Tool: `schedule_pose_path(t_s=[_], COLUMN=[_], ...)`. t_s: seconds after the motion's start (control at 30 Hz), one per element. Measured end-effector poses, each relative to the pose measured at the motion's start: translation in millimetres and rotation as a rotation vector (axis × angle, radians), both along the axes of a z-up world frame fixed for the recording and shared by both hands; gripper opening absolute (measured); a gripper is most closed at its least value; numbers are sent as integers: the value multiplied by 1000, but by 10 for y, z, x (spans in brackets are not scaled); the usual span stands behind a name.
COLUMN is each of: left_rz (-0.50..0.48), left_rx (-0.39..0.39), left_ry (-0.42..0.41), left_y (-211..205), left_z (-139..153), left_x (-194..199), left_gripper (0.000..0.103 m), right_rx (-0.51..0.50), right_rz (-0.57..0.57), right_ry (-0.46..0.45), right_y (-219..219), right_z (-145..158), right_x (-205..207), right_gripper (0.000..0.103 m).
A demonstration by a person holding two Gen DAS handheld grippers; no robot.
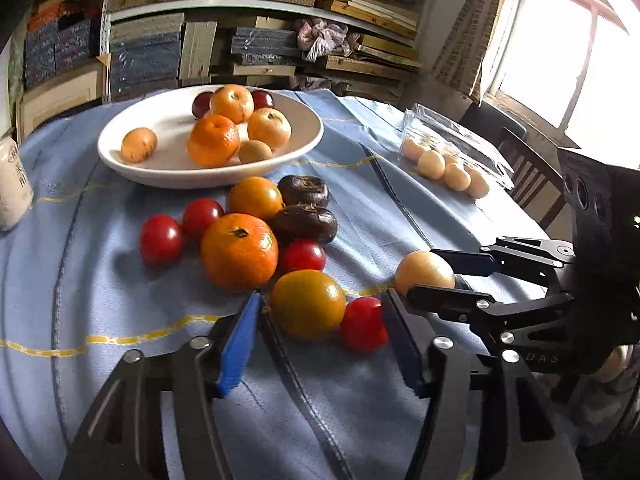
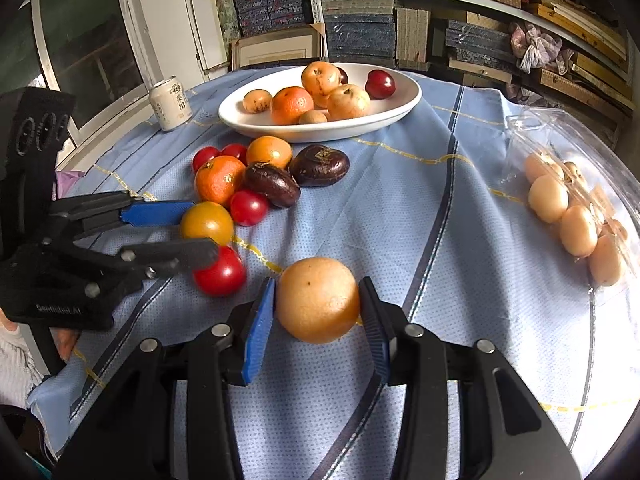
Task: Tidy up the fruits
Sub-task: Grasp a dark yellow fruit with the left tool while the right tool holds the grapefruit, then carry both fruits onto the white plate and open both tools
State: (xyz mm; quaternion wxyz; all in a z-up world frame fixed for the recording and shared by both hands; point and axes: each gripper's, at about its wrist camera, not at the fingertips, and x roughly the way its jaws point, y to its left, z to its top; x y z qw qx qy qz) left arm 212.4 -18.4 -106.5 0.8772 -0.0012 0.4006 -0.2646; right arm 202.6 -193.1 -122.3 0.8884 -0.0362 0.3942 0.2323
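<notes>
Fruit (image 2: 318, 300) clamped btwn right tongs (image 2: 318, 312), above cloth.

I see round table under pale blue cloth (image 2: 460, 216) with yellow stitched lines and dark stripes. Behind it, metal shelving (image 1: 256, 4) crammed with stacked flat boxes and boards, blue, tan and red; crumpled cloth bundle (image 1: 320, 38) stuffed among them. Bright window (image 1: 560, 60) at right of my left view, glare washing out panes, brick wall (image 1: 468, 40) beside it. Dark wooden chair (image 1: 528, 176) below window. White-framed door (image 2: 92, 44) in my right view.
</notes>
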Motion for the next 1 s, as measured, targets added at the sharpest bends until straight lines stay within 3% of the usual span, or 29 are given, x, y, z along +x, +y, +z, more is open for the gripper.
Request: schedule_pose_path(t_s=[0.17, 0.33, 0.4, 0.47, 0.57, 0.7, 0.83, 1.0], left_rz=[-38, -45, -33, -2, 64, 68, 72, 63], left_rx=[-8, -83, -113, -130, -39, 91, 126, 137], left_ry=[19, 67, 86, 109, 60, 18, 11, 3], left_y=[-42, 58, 117, 181, 189, 48, 7, 12], left_z=[-16, -31, -15, -30, -29, -61, -79, -90], left_x=[-21, 19, 38, 85, 89, 74, 89, 38], left_gripper=[62, 58, 50, 50, 49, 46, 37, 37], right_rx=[4, 7, 8, 6, 7, 7, 5, -3], right_rz=[7, 16, 16, 17, 17, 19, 22, 36], right_ry=[5, 8, 9, 9, 10, 14, 13, 9], right_y=[10, 22, 19, 21, 22, 21, 27, 58], right_z=[-6, -4, -6, -7, -11, -15, -16, -16], right_x=[1, -8, -10, -11, -7, -5, -8, -33], right_gripper=[42, 42, 42, 42, 42, 42, 42, 41])
